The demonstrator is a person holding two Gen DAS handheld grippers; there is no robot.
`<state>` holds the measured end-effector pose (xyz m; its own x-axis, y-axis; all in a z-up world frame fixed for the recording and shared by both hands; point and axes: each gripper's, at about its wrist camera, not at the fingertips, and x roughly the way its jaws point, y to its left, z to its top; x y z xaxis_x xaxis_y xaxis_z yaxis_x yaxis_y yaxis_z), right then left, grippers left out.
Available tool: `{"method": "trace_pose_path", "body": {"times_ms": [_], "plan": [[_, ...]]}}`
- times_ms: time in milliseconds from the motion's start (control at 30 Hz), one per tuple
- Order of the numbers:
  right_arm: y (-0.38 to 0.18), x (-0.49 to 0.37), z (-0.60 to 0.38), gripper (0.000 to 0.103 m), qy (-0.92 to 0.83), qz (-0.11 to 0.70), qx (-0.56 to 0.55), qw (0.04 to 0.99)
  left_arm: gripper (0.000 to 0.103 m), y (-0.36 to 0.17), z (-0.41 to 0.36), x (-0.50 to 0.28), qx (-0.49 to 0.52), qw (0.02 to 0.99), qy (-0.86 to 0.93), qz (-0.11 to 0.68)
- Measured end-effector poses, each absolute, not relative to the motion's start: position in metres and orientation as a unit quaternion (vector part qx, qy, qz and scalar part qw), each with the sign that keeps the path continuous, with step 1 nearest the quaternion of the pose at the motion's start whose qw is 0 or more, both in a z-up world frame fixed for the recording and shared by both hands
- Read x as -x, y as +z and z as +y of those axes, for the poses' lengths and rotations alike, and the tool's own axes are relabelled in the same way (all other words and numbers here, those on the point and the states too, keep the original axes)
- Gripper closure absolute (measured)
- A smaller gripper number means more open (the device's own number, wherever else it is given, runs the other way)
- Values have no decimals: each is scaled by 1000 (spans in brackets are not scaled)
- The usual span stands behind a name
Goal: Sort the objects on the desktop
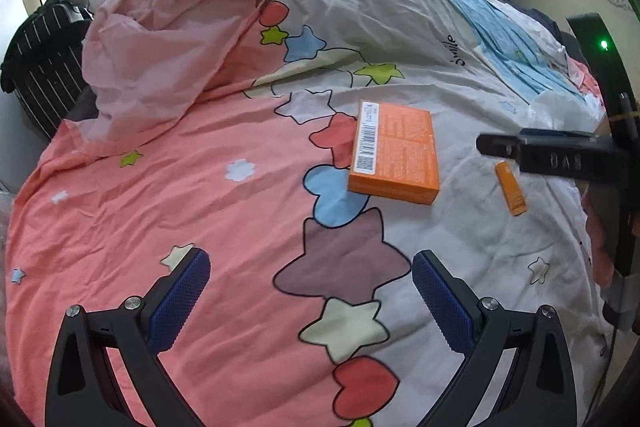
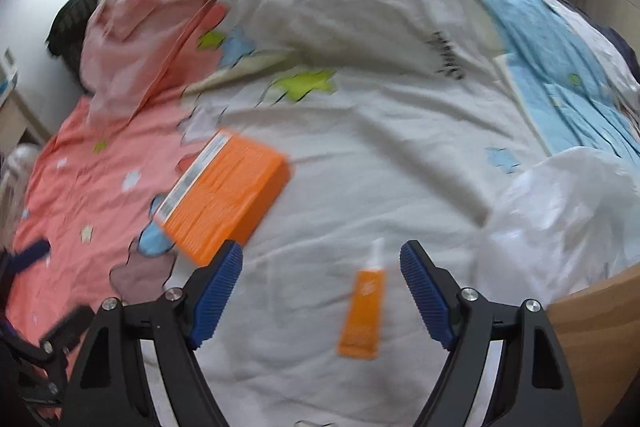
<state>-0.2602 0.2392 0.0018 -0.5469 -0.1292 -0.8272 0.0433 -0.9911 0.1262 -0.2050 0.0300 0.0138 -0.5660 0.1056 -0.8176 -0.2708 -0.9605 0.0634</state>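
Note:
An orange box [image 1: 394, 153] with a barcode strip lies flat on the bedspread [image 1: 200, 207], ahead and slightly right of my open left gripper [image 1: 310, 291]. A small orange tube [image 1: 511, 193] lies to the box's right, under the right gripper's black body [image 1: 552, 155]. In the right wrist view, which is blurred, the orange tube [image 2: 362, 307] with its white cap lies between the fingers of my open right gripper [image 2: 322, 287], nearer the right one. There the orange box [image 2: 226, 199] sits just beyond the left fingertip [image 2: 224, 275]. Neither gripper holds anything.
A rumpled pink sheet [image 1: 172, 39] is heaped at the back left. A white plastic bag [image 2: 560, 223] lies at the right, with a brown cardboard edge [image 2: 596, 331] below it. A black striped garment [image 1: 44, 67] sits off the bed's left side.

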Motion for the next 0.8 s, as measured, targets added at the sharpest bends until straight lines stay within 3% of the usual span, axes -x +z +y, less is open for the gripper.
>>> {"method": "trace_pose_path", "body": {"times_ms": [467, 800], "plan": [[-15, 346, 222, 25, -882, -46, -467, 27, 0, 0, 17, 215, 459, 109, 873, 120], [-33, 345, 198, 24, -855, -21, -512, 85, 0, -12, 14, 219, 468, 100, 869, 130]]}}
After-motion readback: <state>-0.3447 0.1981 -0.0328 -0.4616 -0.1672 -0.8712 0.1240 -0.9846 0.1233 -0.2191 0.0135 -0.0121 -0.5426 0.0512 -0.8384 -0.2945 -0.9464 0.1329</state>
